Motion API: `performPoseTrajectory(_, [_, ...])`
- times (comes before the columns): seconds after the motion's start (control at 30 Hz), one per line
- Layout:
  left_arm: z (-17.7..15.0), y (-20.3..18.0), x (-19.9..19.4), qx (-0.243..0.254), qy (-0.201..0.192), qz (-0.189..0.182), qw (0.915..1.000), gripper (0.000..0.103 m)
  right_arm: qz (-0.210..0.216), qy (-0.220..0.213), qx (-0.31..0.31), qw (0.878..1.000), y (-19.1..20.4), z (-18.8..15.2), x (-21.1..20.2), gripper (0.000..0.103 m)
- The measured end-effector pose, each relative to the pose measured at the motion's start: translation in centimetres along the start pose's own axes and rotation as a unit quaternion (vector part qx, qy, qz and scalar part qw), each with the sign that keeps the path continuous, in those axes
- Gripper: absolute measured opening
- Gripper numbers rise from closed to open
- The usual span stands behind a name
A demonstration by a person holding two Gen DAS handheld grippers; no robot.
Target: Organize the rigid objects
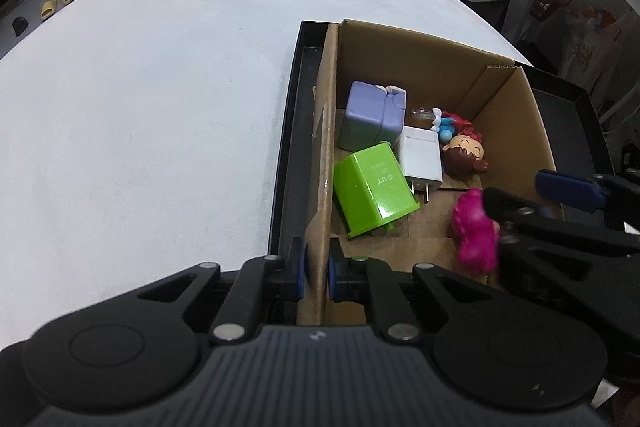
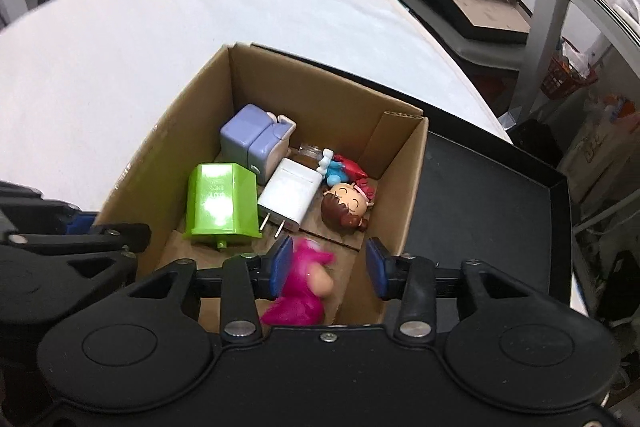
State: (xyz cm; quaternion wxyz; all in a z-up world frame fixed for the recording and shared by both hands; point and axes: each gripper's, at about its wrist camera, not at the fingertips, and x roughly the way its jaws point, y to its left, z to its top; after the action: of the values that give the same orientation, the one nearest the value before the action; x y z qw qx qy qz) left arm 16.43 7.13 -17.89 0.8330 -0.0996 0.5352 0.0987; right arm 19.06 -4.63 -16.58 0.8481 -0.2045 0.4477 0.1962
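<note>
table: white cloth top (image 1: 140,107), black tray (image 2: 500,195) on it w/ a cardboard box (image 2: 168,163) inside
left gripper (image 1: 317,277): clamped on the box's left wall
right gripper (image 2: 328,265): jaws apart, pink toy (image 2: 300,291) between them (blurry), inside the box
box: green charger (image 2: 220,203), white plug (image 2: 290,197), purple cube (image 2: 252,139), doll head (image 2: 346,209)

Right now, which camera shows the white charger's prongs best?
The right wrist view: the white charger lies unobstructed, both prongs visible, pointing toward the camera. The left wrist view shows it too, but the green box crowds its prongs.
</note>
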Motion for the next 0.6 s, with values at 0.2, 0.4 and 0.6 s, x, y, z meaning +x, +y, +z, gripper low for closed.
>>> performPoseTrajectory(0.2, [-0.1,-0.2,-0.9,0.007,-0.005,0.008,0.9999,0.01,0.013,-0.036,0.037,0.999,-1.8,-0.2,-2.8,0.041])
performPoseTrajectory(0.4, [-0.2,-0.3,-2.8,0.005,-0.017,0.013,0.9998,0.01,0.026,-0.049,0.071,0.996,-3.6,-0.5,-4.6,0.041])
performPoseTrajectory(0.6, [-0.3,-0.7,-4.8,-0.001,-0.022,0.01,0.9997,0.014,0.043,-0.057,0.108,0.992,-5.0,-1.0,-6.0,0.042])
